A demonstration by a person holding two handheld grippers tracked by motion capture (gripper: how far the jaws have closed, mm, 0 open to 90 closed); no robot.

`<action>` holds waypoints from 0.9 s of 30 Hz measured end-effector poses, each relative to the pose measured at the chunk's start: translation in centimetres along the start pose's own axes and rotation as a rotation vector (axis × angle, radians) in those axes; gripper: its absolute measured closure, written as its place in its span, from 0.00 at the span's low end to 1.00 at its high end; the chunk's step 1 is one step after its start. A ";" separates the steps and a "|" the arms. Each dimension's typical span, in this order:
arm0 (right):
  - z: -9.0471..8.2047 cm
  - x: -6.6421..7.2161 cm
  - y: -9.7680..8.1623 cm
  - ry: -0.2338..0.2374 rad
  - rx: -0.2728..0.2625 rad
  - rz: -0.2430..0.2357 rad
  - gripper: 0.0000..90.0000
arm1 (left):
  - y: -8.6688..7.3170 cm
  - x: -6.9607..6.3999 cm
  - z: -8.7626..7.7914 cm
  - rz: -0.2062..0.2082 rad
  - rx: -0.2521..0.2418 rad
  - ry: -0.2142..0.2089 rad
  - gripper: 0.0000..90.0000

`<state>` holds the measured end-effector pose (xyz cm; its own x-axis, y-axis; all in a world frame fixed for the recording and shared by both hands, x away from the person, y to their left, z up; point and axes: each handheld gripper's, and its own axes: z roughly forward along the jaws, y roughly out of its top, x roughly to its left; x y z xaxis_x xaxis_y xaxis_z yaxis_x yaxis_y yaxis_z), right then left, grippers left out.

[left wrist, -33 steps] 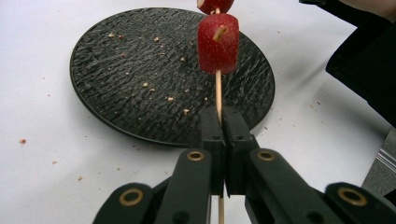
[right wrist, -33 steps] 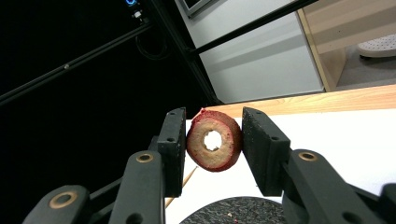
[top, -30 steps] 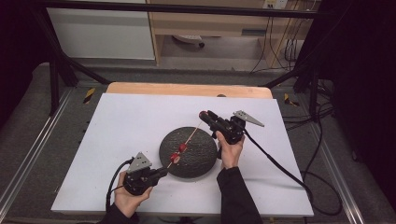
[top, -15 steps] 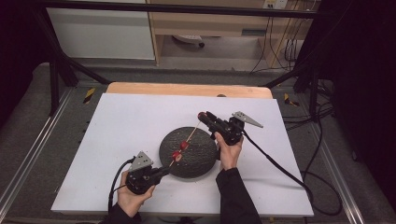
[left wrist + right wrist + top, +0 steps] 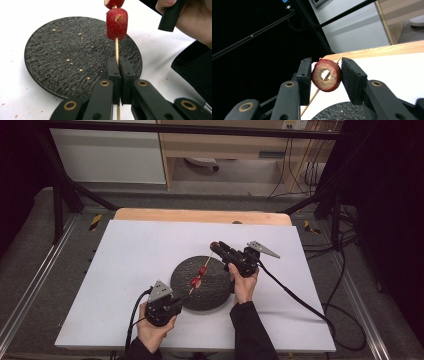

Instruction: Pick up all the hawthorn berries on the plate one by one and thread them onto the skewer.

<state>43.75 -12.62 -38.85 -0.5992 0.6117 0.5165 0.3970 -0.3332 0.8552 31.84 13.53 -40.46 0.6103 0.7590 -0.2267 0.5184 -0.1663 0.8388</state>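
Observation:
A thin wooden skewer (image 5: pixel 116 48) rises from my left gripper (image 5: pixel 119 61), whose jaws are shut on its lower end. Two strawberry pieces (image 5: pixel 116 23) are threaded on it and hang above the round black plate (image 5: pixel 62 57). In the high view the skewer (image 5: pixel 192 287) slants from the left gripper (image 5: pixel 181 298) at the plate's near left edge up to my right gripper (image 5: pixel 216 245). The right gripper (image 5: pixel 326 62) is shut on a red-skinned fruit ring (image 5: pixel 332 81). The skewer's tip (image 5: pixel 325 75) shows through the ring's hole.
The plate (image 5: pixel 215 295) lies on a white sheet (image 5: pixel 130 255) over a wooden table and carries crumbs. Cables (image 5: pixel 300 300) trail from both grippers to the near side. A dark metal frame and a cabinet stand beyond the table's far edge.
The left gripper has edged slightly to the right with the skewer. The right gripper and the ring have kept still.

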 end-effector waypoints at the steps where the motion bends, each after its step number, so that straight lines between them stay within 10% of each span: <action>1: 0.0 0.0 0.0 0.000 0.005 0.001 0.69 | 0.1 0.0 0.0 0.005 -0.002 0.006 0.98; 27: -0.3 0.8 -1.2 0.019 0.047 -0.004 0.69 | 1.7 0.6 1.6 0.015 -0.008 -0.005 0.98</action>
<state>42.59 -11.97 -39.42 -0.6138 0.5989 0.5144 0.4267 -0.2965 0.8544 34.04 12.66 -39.96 0.6213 0.7531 -0.2163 0.5040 -0.1727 0.8463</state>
